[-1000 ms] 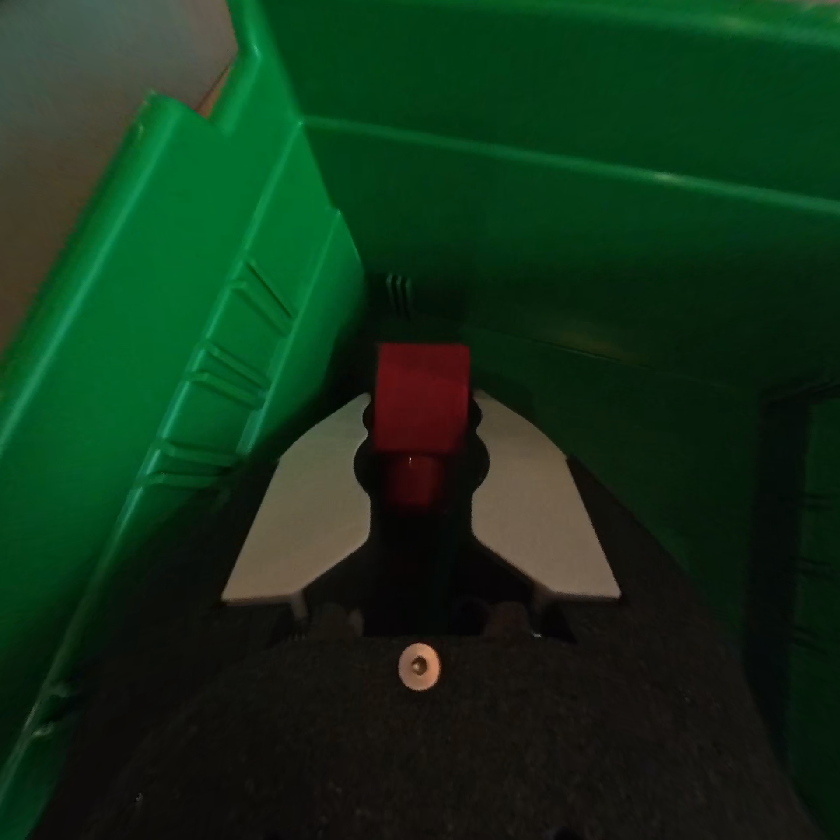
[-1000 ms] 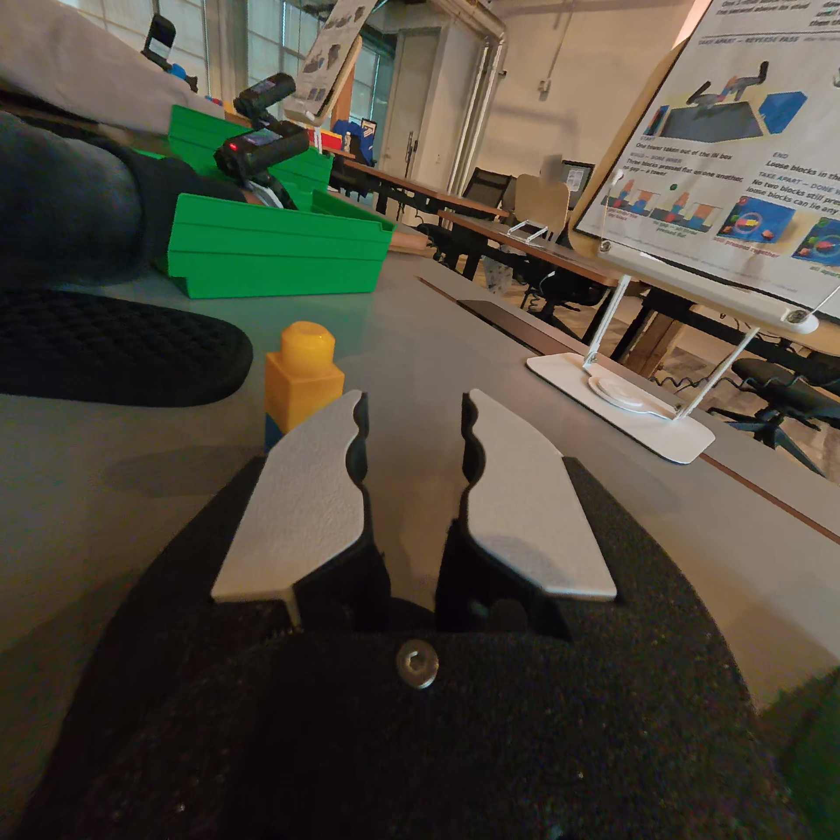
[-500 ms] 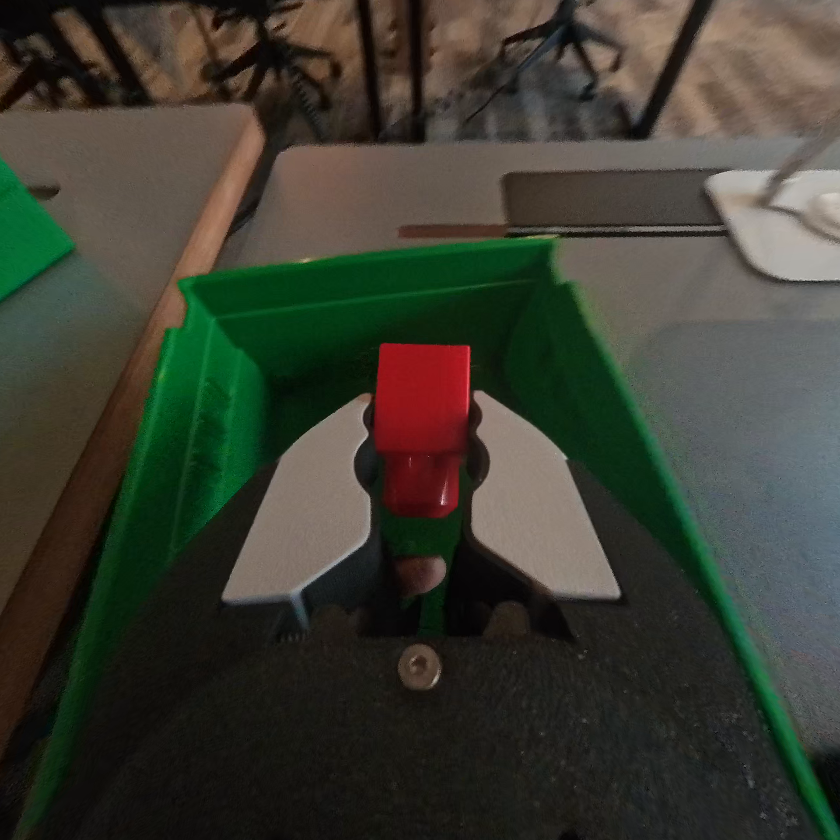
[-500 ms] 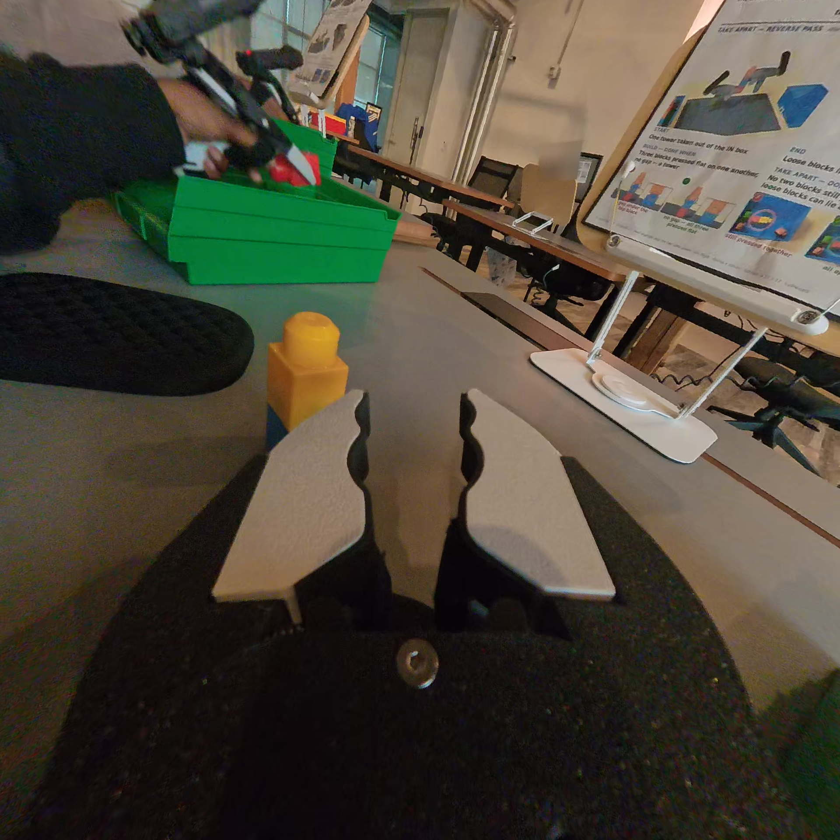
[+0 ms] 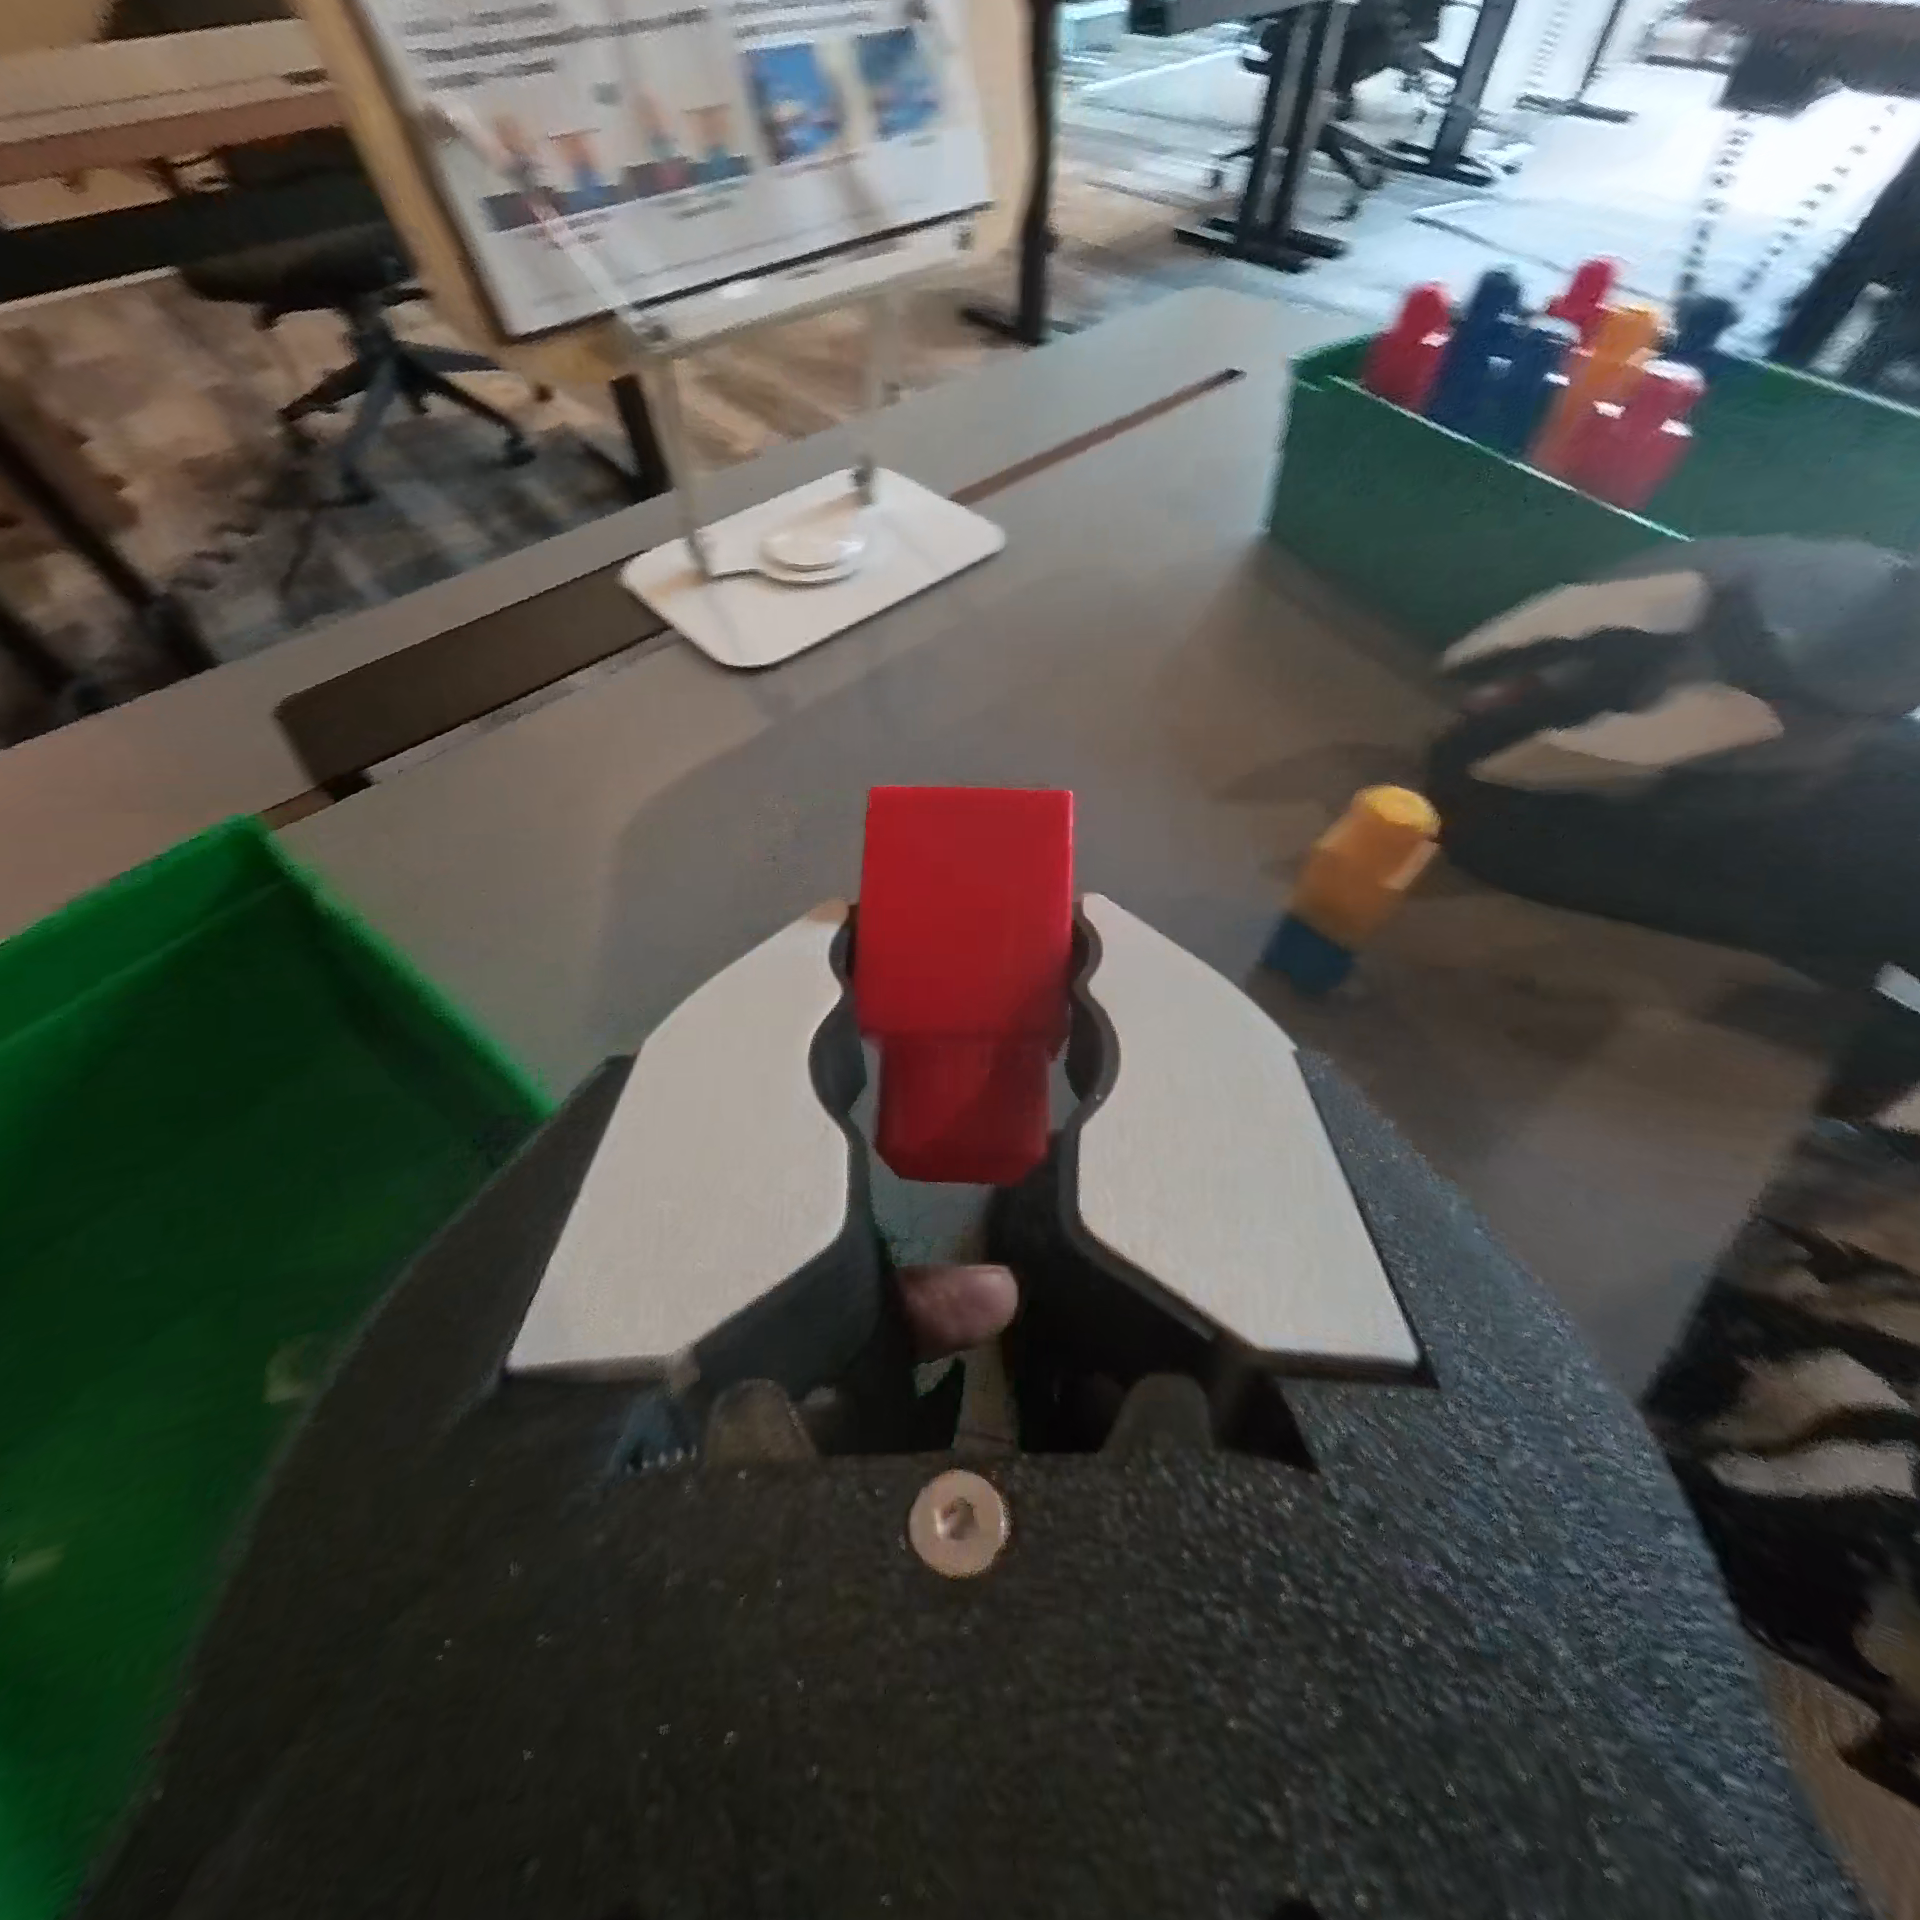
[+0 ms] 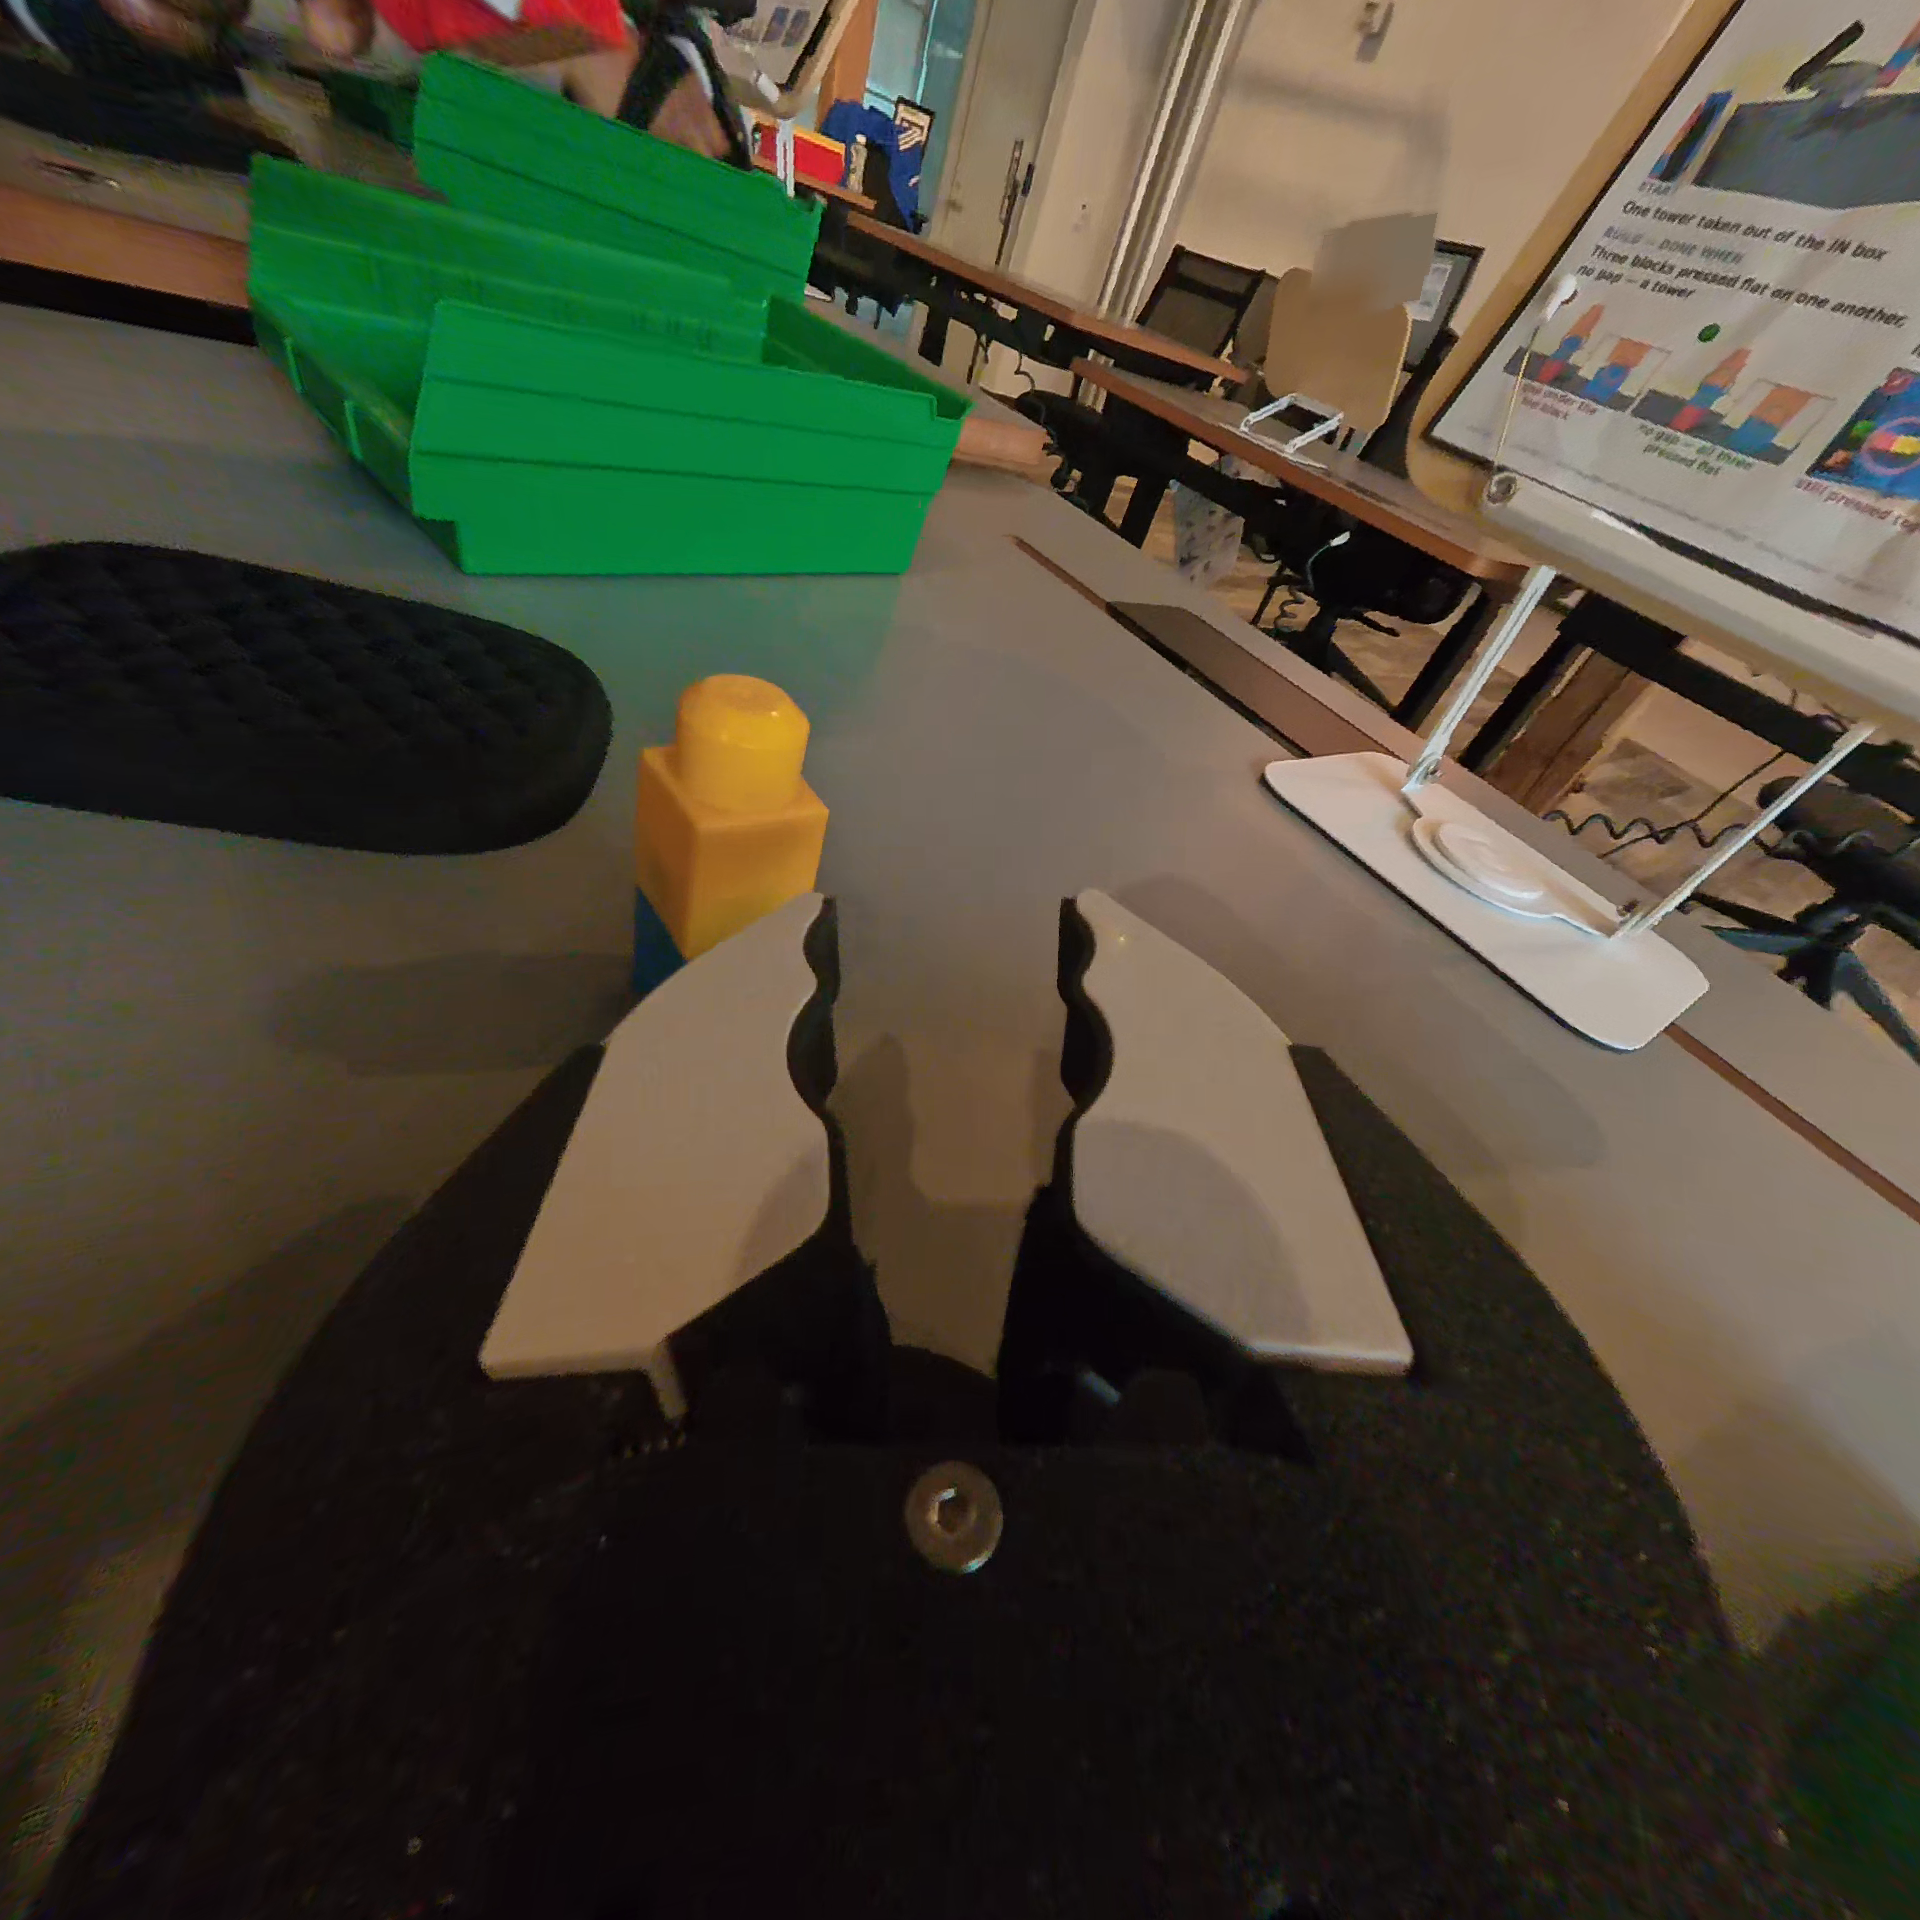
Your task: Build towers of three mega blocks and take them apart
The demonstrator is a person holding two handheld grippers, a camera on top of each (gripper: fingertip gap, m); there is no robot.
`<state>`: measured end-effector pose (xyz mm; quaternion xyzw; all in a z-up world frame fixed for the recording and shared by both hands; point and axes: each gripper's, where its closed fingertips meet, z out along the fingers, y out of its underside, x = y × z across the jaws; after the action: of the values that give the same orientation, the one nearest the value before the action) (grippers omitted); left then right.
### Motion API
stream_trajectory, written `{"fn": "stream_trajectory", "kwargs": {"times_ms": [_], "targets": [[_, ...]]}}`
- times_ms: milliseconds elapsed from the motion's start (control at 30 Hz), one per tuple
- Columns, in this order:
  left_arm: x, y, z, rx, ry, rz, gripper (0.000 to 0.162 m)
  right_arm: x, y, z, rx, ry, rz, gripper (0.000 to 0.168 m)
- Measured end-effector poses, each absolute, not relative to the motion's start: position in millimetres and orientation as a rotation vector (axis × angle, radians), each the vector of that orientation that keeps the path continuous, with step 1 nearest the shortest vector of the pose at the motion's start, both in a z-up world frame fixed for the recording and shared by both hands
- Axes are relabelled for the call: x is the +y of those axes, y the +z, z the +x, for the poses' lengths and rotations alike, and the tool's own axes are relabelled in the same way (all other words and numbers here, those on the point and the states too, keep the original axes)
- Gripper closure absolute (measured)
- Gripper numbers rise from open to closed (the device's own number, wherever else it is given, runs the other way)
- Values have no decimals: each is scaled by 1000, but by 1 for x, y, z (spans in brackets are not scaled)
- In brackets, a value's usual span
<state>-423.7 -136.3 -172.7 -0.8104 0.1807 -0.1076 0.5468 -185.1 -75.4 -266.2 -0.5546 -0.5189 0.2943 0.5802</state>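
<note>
My left gripper (image 5: 961, 925) is shut on a red block (image 5: 961, 935), stud toward the camera, held in the air above the grey table. A yellow block (image 5: 1356, 868) sits pressed on a blue block (image 5: 1304, 951) on the table, ahead and to the right. In the right wrist view the yellow block (image 6: 732, 800) stands on the blue block (image 6: 655, 940) just left of my left fingertip. My right gripper (image 6: 945, 925) is open and empty, low over the table; it also shows in the left wrist view (image 5: 1621, 675), behind the stack.
An empty green bin (image 5: 156, 1091) lies at the left. Another green bin (image 5: 1455, 499) at the right holds several built towers (image 5: 1538, 374). A white stand (image 5: 810, 561) carries an instruction board. A black pad (image 6: 260, 696) and stacked green bins (image 6: 644, 416) lie at the far left. The left gripper's tips are roughly 25 cm from the right gripper's.
My left gripper has lifted the red block out of the green bin and swung right over the table toward the yellow-on-blue stack. My right gripper has stayed open, nearly still.
</note>
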Motion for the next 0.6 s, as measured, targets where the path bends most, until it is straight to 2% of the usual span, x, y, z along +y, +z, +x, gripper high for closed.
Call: {"fn": "stream_trajectory", "kwargs": {"times_ms": [400, 500, 600], "targets": [[-185, -196, -317, 819, -408, -1916, 126, -144, -196, -227, -1484, 1075, -1204, 128], [-191, -205, -301, 887, -439, -1920, 126, -173, -188, -244, -1596, 1185, -1151, 133], [-198, -214, -289, 946, -466, -1930, 126, -195, -190, -260, -1681, 1270, -1128, 130]]}}
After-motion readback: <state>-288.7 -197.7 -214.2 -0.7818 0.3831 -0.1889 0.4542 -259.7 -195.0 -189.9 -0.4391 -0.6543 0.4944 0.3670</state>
